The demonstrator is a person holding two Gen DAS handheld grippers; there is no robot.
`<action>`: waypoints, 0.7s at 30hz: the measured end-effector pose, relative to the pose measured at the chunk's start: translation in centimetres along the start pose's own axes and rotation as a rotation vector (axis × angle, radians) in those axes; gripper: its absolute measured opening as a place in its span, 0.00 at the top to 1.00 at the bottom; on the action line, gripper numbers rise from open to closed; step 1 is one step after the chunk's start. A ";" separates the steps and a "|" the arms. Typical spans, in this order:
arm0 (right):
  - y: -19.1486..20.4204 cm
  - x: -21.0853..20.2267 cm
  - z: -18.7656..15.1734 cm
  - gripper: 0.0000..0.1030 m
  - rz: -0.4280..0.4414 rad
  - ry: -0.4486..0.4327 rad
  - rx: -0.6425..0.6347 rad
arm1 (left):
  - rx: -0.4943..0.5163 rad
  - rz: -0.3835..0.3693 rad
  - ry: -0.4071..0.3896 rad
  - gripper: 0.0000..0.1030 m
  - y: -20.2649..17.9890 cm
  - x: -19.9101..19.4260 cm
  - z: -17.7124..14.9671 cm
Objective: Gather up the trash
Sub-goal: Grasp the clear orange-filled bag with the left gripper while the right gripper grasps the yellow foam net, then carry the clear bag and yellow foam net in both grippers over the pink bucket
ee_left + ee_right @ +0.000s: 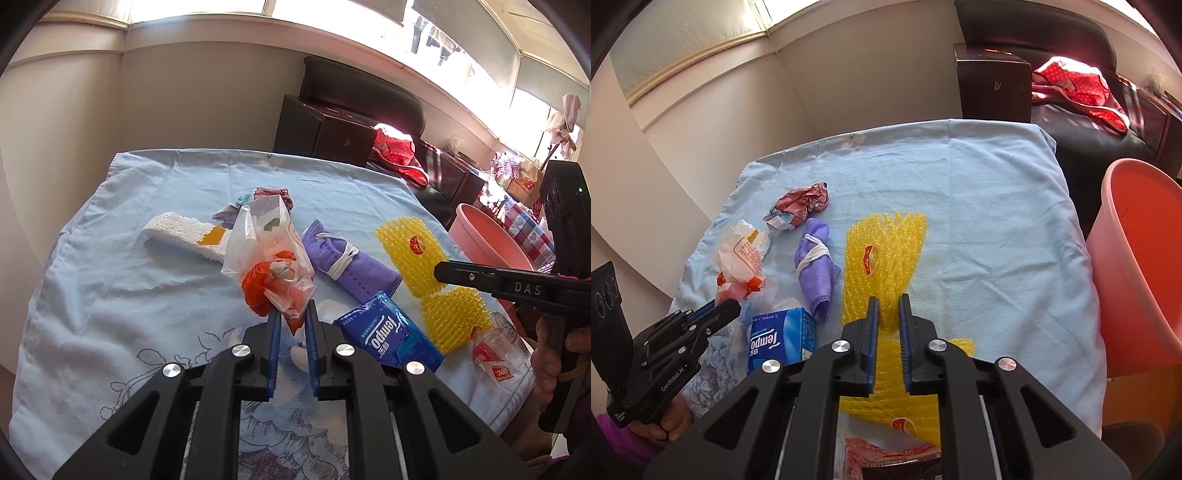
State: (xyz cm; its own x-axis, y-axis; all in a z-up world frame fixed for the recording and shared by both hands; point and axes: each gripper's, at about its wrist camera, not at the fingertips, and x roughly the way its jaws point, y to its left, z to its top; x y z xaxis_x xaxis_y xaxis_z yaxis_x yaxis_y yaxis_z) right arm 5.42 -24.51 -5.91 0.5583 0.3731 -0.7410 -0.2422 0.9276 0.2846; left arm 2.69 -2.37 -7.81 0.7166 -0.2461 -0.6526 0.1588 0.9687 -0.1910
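Note:
My left gripper (292,317) is shut on the lower end of a clear plastic bag (269,251) with orange scraps inside, which stands up from the blue cloth (110,295). From the right wrist view that bag (738,254) and the left gripper (716,314) sit at the left. My right gripper (888,306) has its narrow jaws closed on the near part of a yellow foam net (886,251); in the left wrist view the right gripper (439,271) comes in from the right over the net (410,243).
On the cloth also lie a purple mask (343,258), a blue tissue pack (388,336), a white foam piece (177,232), crumpled paper (269,195) and a clear wrapper (495,347). A pink bucket (1137,258) stands off the table's right edge. Dark furniture (993,81) is behind.

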 end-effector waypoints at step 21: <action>-1.4 -8.4 -0.6 0.89 -0.096 -0.310 -0.035 | 0.077 -0.061 -0.175 0.88 -6.0 -4.1 4.3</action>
State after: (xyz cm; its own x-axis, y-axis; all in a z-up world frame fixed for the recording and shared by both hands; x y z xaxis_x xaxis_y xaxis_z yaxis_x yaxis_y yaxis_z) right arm 0.59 -28.93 -0.43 0.7933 0.2779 -0.5417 -0.2011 0.9594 0.1977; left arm 1.76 -7.01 -0.86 0.8100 -0.3017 -0.5028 0.2522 0.9534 -0.1658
